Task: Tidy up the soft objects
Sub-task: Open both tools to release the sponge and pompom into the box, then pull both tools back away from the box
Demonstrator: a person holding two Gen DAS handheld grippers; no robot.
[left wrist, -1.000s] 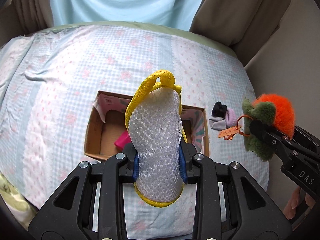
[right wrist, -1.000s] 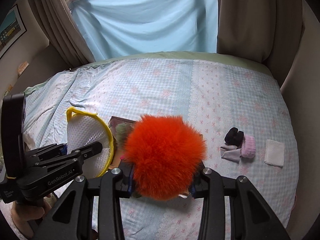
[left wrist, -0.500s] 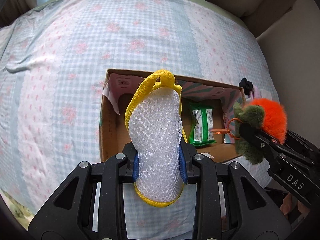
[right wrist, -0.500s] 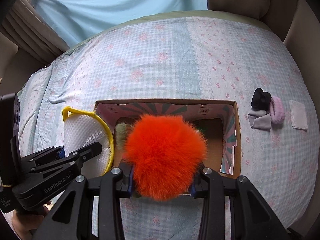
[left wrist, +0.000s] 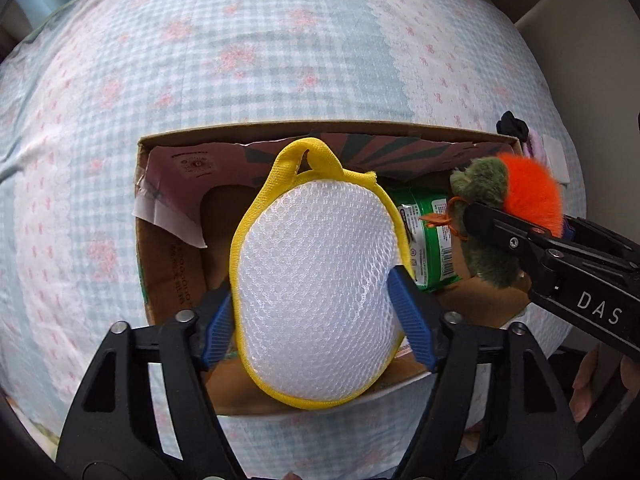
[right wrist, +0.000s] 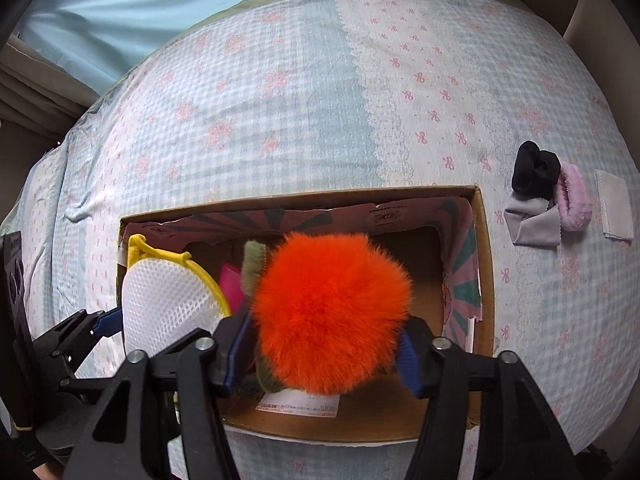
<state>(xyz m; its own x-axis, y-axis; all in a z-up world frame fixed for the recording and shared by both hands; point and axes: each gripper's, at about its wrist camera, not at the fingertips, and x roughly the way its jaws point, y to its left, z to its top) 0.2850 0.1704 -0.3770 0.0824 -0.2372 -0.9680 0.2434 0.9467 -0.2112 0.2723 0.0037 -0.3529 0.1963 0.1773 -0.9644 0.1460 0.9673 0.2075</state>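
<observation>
A white mesh pouch with yellow trim sits between the blue pads of my left gripper, over the open cardboard box. The jaws are opening and the pouch has sprung back to its round shape, no longer squeezed. An orange and green furry plush sits between the pads of my right gripper, also above the box. Those jaws are opening too, and only the fur brushes the pads. From the left wrist view the plush shows at the right gripper's fingertip.
Inside the box lie a green packet and something pink. On the checked bedspread right of the box lie a black scrunchie, a pink scrunchie, a grey cloth and a white cloth.
Both grippers came down and forward until they hang over the box. Both sets of jaws widened, and the pouch swelled from a narrow squeezed shape to a round one.
</observation>
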